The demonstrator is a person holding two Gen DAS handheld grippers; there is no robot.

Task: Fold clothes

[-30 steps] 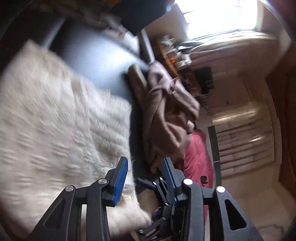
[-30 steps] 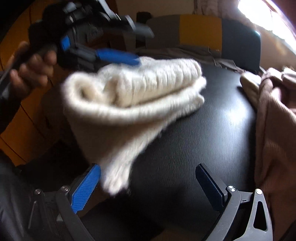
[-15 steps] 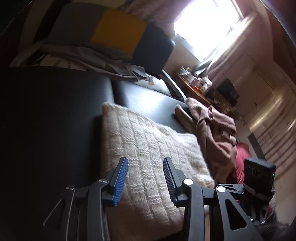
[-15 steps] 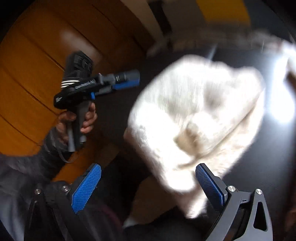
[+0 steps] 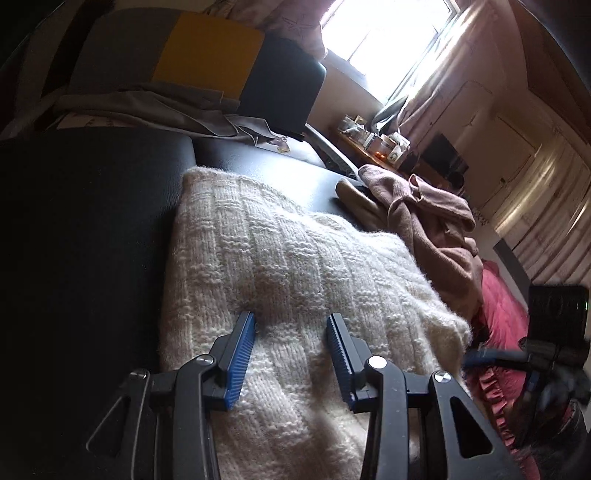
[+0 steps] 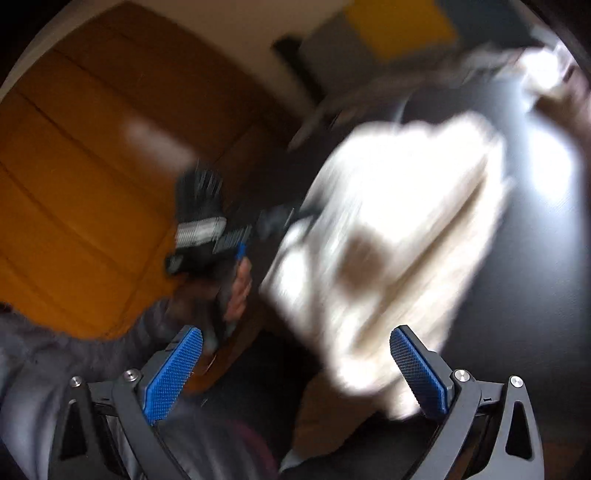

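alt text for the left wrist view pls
A folded cream knit sweater lies on a black padded surface, with the left gripper open just above its near end. A crumpled pink-brown garment sits beyond it, under a bright window.

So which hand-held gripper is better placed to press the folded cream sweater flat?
Probably the left hand-held gripper: it sits half open right over the cream sweater. The right hand-held gripper is wide open beside its edge.

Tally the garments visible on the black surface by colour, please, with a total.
Cream knit sweater: 1
Dusty-pink garment: 1
Grey cloth at the far edge: 1
Total: 3
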